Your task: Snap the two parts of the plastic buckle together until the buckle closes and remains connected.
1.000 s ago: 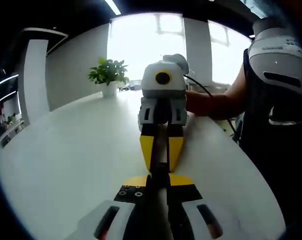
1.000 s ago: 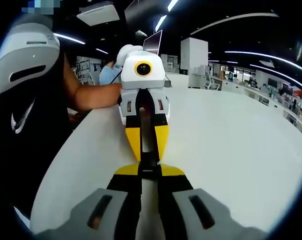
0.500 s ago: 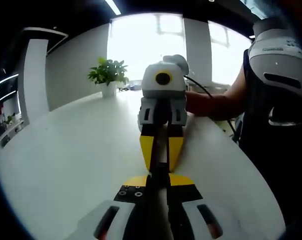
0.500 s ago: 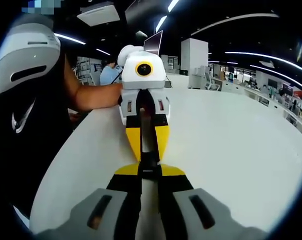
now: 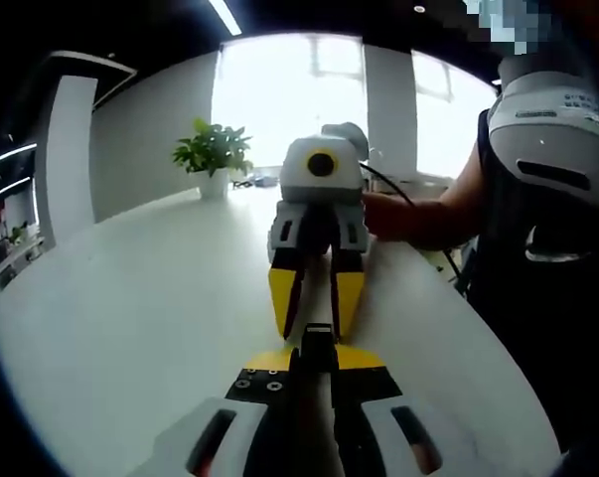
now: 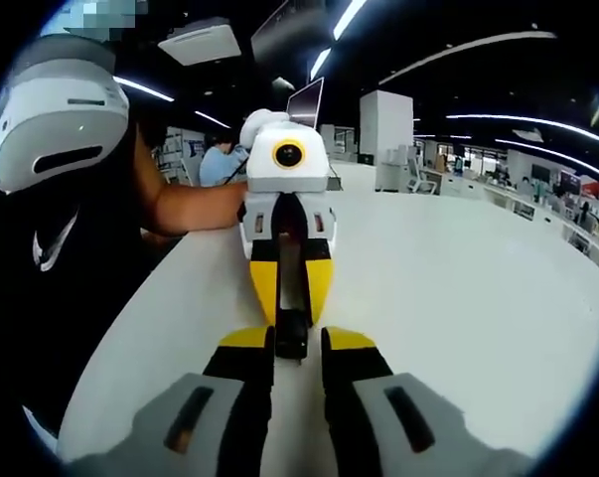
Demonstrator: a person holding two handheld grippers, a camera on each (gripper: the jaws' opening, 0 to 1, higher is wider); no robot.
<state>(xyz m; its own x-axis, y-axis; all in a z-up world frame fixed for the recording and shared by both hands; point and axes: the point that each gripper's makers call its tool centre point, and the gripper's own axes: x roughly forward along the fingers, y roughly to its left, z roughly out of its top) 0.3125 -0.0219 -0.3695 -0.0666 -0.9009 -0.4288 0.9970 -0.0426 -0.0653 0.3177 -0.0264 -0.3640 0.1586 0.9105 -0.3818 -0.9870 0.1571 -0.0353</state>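
Above the white desk [image 5: 130, 318], left gripper [image 5: 317, 350] fingers clamp the black buckle [image 5: 318, 343]; facing it, right gripper [image 6: 290, 343] fingers stand apart around the buckle's end.

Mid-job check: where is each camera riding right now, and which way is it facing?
Left gripper view: rides the left gripper, faces the right gripper along the white table towards a potted plant; the person's forearm shows at right.
Right gripper view: rides the right gripper, faces the left gripper and the office; forearm at left.
Shared: black buckle, both grippers, table, person.
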